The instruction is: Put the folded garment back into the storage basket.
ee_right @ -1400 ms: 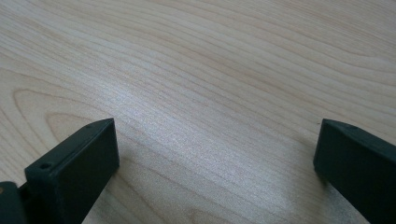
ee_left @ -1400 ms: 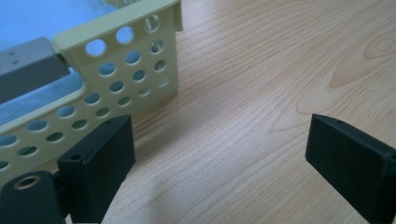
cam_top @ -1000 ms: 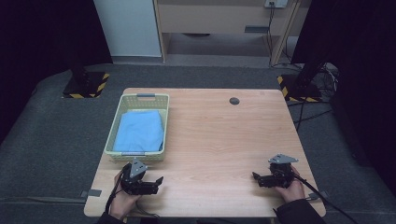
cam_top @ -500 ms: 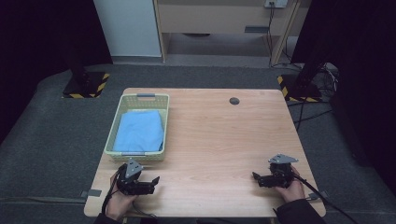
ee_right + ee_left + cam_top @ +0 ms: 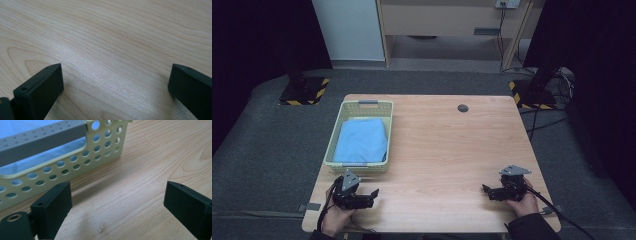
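A pale yellow perforated basket [image 5: 332, 150] stands on the left half of the wooden table [image 5: 447, 150] and holds a folded blue cloth [image 5: 362, 141]. My left gripper [image 5: 373, 196] rests on the table just in front of the basket, open and holding nothing. In the left gripper view the basket's wall [image 5: 50, 172] and grey handle [image 5: 42, 140] lie close ahead of my left gripper [image 5: 117, 195], with blue cloth [image 5: 15, 127] behind them. My right gripper [image 5: 486, 192] sits near the front right corner, open over bare wood [image 5: 116, 72].
A dark round grommet [image 5: 462, 108] is set in the table near its far edge. A cable [image 5: 562, 215] trails off the front right corner. Stands with yellow-black bases [image 5: 304, 92] flank the table on the grey floor.
My left gripper has edged slightly toward the near left. The right gripper has stayed put.
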Available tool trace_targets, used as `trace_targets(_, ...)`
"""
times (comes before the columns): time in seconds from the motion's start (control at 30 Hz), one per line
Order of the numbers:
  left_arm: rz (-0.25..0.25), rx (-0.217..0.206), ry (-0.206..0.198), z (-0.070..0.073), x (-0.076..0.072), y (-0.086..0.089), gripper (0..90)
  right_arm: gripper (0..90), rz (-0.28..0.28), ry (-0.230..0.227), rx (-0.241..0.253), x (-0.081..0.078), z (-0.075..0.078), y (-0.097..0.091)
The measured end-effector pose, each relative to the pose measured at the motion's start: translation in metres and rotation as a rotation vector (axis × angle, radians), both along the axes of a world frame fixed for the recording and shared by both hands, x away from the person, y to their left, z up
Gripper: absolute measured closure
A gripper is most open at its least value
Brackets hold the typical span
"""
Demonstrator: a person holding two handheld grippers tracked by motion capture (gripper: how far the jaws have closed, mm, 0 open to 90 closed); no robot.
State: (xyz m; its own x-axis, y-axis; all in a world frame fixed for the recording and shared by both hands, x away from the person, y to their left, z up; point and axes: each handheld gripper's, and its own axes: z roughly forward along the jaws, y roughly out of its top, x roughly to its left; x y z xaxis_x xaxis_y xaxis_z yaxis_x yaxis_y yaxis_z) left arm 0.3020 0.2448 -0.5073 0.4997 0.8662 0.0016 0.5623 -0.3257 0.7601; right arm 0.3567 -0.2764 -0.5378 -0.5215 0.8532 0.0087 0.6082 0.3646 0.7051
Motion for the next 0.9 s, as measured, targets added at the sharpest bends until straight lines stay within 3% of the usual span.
trace_targets(0.9, 0.035, 0.000, 0.003, -0.001, -0.004, 0.015, 7.6, 0.2, 0.000, 0.000, 0.000, 0.000, 0.000, 0.000)
